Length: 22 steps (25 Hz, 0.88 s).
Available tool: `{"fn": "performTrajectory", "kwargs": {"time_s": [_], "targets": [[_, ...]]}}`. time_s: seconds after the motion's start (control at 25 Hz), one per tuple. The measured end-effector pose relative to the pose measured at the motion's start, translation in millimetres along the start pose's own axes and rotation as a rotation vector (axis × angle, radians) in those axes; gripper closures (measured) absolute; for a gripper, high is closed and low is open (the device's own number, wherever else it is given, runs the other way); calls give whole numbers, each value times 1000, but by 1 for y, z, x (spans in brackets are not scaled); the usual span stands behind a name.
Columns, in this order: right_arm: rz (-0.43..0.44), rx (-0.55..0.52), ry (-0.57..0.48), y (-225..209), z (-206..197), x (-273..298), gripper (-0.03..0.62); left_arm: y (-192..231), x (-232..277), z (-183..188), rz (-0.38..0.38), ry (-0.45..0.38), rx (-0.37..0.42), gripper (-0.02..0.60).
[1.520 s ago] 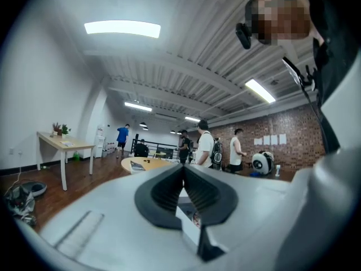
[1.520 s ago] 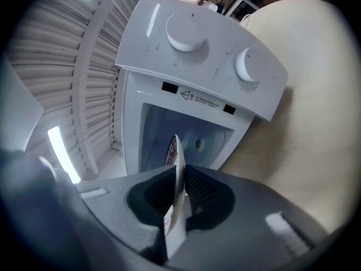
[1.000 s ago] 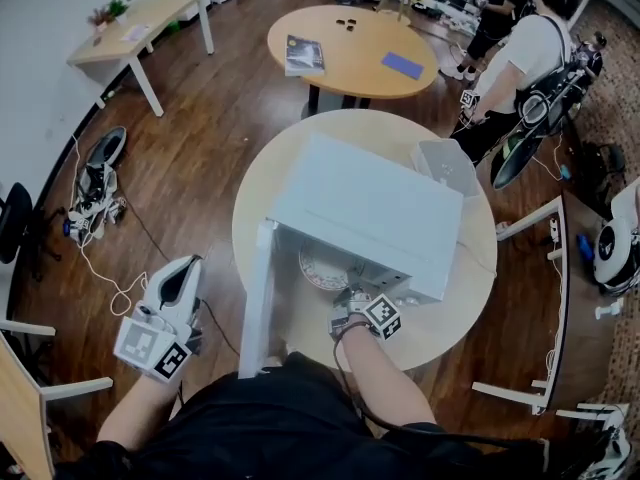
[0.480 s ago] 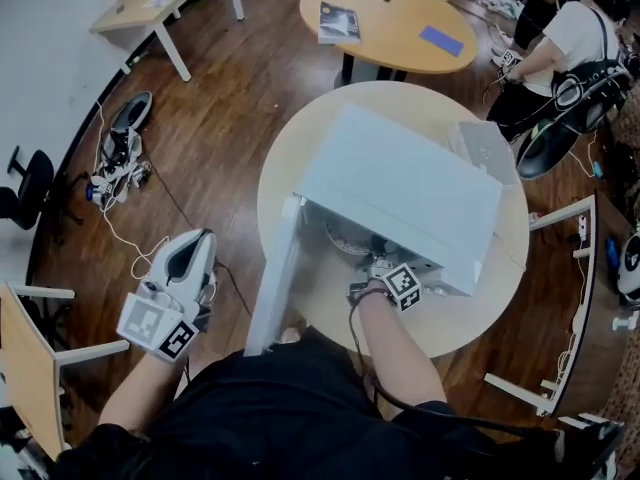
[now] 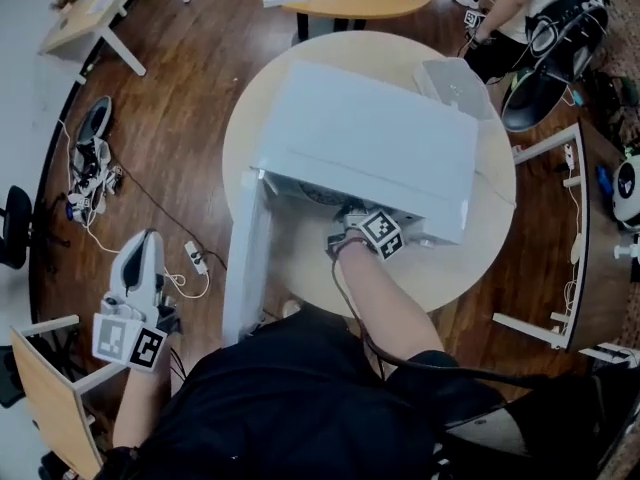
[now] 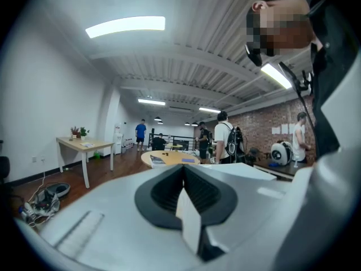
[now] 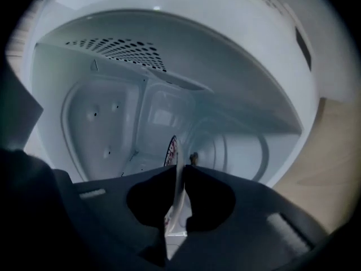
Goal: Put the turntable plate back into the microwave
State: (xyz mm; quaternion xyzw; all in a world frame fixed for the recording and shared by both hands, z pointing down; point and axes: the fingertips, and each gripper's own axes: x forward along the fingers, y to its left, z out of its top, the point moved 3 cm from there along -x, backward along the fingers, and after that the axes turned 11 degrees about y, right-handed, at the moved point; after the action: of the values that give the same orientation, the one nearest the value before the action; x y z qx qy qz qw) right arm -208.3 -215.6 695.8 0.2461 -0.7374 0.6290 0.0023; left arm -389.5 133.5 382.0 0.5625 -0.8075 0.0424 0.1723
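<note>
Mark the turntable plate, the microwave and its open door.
turntable plate (image 7: 172,148): right gripper view, on its patterned rim, seen edge-on.
microwave (image 5: 370,143): head view, middle of its top panel.
microwave door (image 5: 243,263): head view, midway along the open door.

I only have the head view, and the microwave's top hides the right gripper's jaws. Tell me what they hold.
Observer: In the right gripper view, the right gripper is shut on the rim of the turntable plate, which shows edge-on.
Operator: Say where the plate points.
Observer: It points into the open cavity of the microwave. The back wall shows beyond the plate's far edge.
Operator: Report the left gripper's jaws.
Observer: In the left gripper view, the left gripper is shut with nothing between its jaws.
</note>
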Motion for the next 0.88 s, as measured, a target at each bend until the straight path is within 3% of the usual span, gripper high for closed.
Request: {"fn": "performTrajectory", "kwargs": {"time_s": [0.28,0.88], "targets": [[-18,10,-21,0,15,5,571,3,8,-4,12,17,-28,577],[-45,106,-138,-18,27,20,571,6,4,-20,32,82,4,577]]}}
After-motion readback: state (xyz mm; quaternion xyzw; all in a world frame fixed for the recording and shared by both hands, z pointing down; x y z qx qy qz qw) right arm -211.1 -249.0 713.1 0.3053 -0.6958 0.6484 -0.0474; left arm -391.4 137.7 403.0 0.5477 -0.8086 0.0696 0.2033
